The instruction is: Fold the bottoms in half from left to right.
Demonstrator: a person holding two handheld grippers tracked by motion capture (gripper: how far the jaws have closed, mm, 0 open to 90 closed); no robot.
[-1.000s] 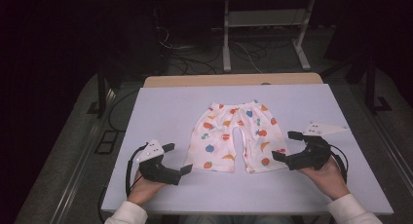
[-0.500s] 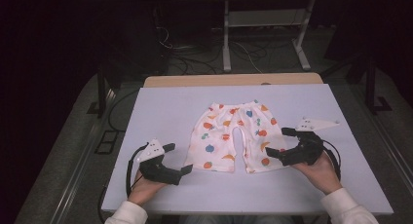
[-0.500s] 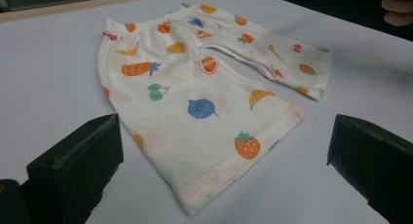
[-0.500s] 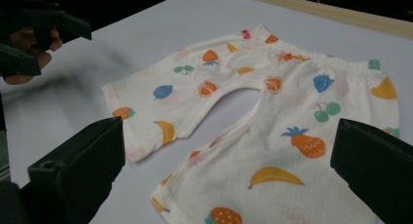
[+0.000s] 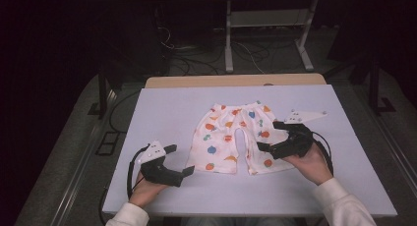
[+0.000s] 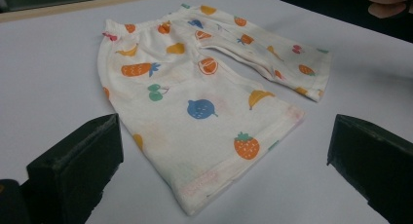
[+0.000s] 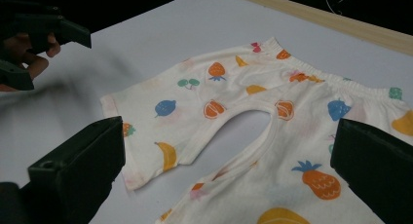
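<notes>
Where the high view looks down, your left gripper (image 5: 178, 160) sits just off the near left leg hem of the fruit-print shorts (image 5: 236, 137) lying flat on the worktop (image 5: 162, 108), and your right gripper (image 5: 269, 136) hovers over the right leg. Your left gripper view shows its jaws wide apart and empty, the hem just ahead between them. Your right gripper view shows jaws equally wide, empty, the crotch between them.

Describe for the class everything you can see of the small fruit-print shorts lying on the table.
The shorts are child-sized, of soft cream cloth printed with fruit: strawberries, bananas, cherries, a carrot, a pineapple. They have a gathered elastic waistband with a small red bow at its edge, and two short hemmed legs. They lie flat and spread on the pale table, waistband at the far side, legs toward the person. The right gripper hovers over one leg, jaws open; whether it touches the cloth is unclear. The left gripper is beside the other hem, open, apart from it.
</notes>
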